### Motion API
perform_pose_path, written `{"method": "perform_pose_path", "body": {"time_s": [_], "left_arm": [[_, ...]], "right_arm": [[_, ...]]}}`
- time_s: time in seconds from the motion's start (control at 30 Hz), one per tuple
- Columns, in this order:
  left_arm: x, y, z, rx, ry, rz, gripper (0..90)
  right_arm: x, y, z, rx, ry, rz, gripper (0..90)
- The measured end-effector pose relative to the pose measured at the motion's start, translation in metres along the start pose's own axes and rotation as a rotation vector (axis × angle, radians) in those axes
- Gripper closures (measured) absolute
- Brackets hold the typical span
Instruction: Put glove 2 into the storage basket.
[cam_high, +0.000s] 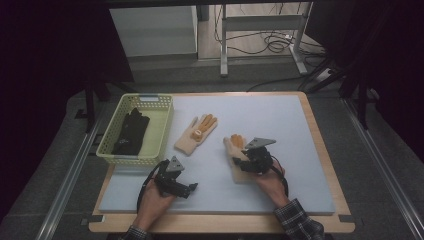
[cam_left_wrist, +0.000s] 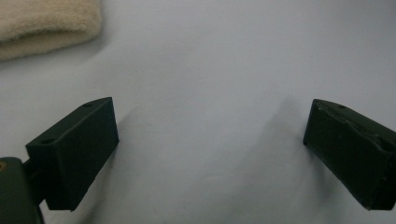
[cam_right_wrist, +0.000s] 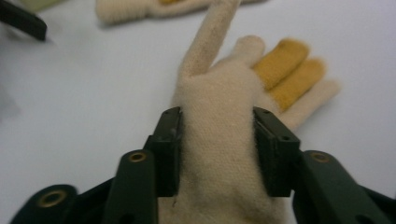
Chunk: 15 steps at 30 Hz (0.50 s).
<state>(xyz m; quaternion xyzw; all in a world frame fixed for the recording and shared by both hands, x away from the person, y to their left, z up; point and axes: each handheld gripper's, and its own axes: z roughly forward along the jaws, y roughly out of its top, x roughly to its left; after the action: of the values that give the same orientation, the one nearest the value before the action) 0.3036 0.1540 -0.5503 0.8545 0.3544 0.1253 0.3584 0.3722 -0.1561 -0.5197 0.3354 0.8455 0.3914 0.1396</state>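
At the table's left edge I see the green basket (cam_high: 160, 131) with a dark glove (cam_high: 131, 131) in it. Near the front edge, my left gripper (cam_high: 192, 187) has its jaws wide, with bare grey mat (cam_left_wrist: 210, 70) between them. Toward the middle lies a second cream glove (cam_high: 196, 133), fingers aimed at the far edge. Right of centre, my right gripper (cam_right_wrist: 217, 149) clamps the cream glove (cam_right_wrist: 219, 121) across its palm, one jaw on each side. Its long axis runs away from the jaws, yellow-tipped fingers pointing toward the far-left corner.
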Motion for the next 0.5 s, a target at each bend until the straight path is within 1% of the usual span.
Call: {"method": "perform_pose_path", "body": {"time_s": [0.03, 0.1, 0.17, 0.23, 0.27, 0.37, 0.4, 0.5], "left_arm": [[0.0, 0.0, 0.0, 0.0, 0.0, 0.0, 3.2], [0.0, 0.0, 0.0, 0.0, 0.0, 0.0, 3.2], [0.0, 0.0, 0.0, 0.0, 0.0, 0.0, 3.2], [0.0, 0.0, 0.0, 0.0, 0.0, 0.0, 3.2], [0.0, 0.0, 0.0, 0.0, 0.0, 0.001, 3.2], [0.0, 0.0, 0.0, 0.0, 0.0, 0.001, 3.2], [0.0, 0.0, 0.0, 0.0, 0.0, 0.001, 3.2], [0.0, 0.0, 0.0, 0.0, 0.0, 0.001, 3.2]], "right_arm": [[0.003, -0.004, 0.007, 0.012, 0.009, -0.005, 41.6], [0.004, -0.003, 0.004, 0.008, 0.018, -0.011, 35.2], [0.002, 0.002, -0.005, -0.01, 0.015, -0.017, 32.5], [-0.002, 0.004, -0.018, -0.028, 0.004, -0.018, 32.7], [-0.006, 0.004, -0.025, -0.026, -0.002, -0.019, 34.8], [-0.015, -0.003, -0.036, 0.005, -0.019, -0.02, 51.5], [-0.018, -0.008, -0.038, 0.019, -0.023, -0.017, 55.7], [-0.023, -0.024, -0.04, 0.058, -0.011, -0.016, 67.9]]}}
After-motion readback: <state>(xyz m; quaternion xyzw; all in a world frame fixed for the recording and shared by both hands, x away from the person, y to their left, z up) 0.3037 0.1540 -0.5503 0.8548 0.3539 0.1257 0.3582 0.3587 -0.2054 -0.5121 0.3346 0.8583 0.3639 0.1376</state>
